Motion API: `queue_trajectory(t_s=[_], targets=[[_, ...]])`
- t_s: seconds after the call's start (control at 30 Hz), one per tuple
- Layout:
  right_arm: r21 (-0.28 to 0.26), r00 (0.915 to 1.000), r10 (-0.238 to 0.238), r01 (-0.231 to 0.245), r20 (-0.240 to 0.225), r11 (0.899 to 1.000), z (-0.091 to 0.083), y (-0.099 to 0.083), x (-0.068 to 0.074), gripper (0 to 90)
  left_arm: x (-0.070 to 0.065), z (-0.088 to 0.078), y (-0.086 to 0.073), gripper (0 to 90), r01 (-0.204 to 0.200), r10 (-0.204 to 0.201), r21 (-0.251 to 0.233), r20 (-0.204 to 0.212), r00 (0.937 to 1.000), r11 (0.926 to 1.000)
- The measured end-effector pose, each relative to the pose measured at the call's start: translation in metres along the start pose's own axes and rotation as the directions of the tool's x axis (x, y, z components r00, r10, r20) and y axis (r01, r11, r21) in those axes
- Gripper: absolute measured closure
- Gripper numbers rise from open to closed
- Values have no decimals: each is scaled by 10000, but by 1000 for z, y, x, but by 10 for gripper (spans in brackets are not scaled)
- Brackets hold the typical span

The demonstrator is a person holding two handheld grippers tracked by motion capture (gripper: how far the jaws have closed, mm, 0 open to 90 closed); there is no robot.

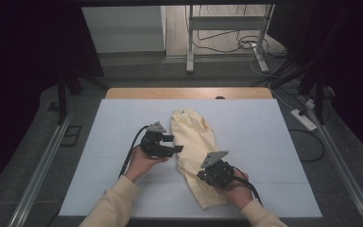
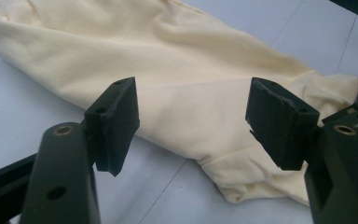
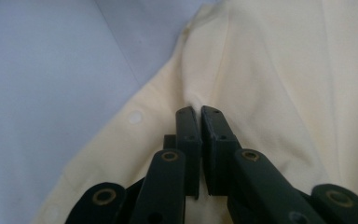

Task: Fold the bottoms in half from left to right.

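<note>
A: Is there any writing or a label that we can read?

B: I can read none; the small details are too blurred. On the pale yellow garment point(image 1: 194, 151) there is a round, pale button point(image 3: 135, 116) near its edge, seen in the right gripper view.

A: And the surface, the room?

B: The garment lies on a white board point(image 1: 123, 142), which covers a wooden table point(image 1: 189, 92); a strip of wood shows at the far edge. Around it the floor is grey. Behind the table stands a metal frame point(image 1: 227, 33) with loose cables on the floor, and a white power strip point(image 1: 303, 119) lies on the right side. The sides of the room are dark.

A: How does the garment look?

B: It is soft, with folds and wrinkles, laid long from the far middle of the board toward the near right. One end has a ribbed hem point(image 2: 0, 7).

A: The grippers?

B: The left gripper point(image 1: 170, 144) is just beside the garment's left edge, its jaws wide apart with nothing between them. The right gripper point(image 3: 200, 114) is on the near part of the garment; its jaws stand almost together and pinch a fold of the cloth. The person's sleeves are also pale yellow.
</note>
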State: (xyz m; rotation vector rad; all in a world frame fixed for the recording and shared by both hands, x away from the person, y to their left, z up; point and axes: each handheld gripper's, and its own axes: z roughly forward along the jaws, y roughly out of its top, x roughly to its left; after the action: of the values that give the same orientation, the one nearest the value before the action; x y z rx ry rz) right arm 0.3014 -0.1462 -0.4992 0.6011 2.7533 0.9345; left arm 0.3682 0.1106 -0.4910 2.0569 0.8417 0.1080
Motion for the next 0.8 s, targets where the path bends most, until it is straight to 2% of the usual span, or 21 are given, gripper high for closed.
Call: queue_trajectory(t_s=[0.3, 0.43, 0.57, 0.63, 0.8], targets=[[-958, 9975, -7, -62, -712, 9954, -11, 10, 10, 862, 1, -2, 0, 341, 55, -54, -102, 12, 10000, 9999], [-1241, 9961, -52, -58, -879, 9922, -9, 14, 15, 861, 2, -4, 1, 340, 70, -70, -173, 12, 10000, 9998], [-696, 9949, -120, 51, -1002, 9976, 4, 11, 16, 850, 2, -4, 0, 339, 27, -27, -102, -5, 10000, 9999], [-470, 9942, -69, 19, -1076, 9989, 8, 9, 15, 818, 1, -4, 0, 338, -15, 15, -84, -14, 10000, 10000], [-827, 9922, 360, -461, -1190, 9955, 3, 6, 8, 618, 1, -7, 1, 338, 14, -14, -176, -34, 10000, 9998]])
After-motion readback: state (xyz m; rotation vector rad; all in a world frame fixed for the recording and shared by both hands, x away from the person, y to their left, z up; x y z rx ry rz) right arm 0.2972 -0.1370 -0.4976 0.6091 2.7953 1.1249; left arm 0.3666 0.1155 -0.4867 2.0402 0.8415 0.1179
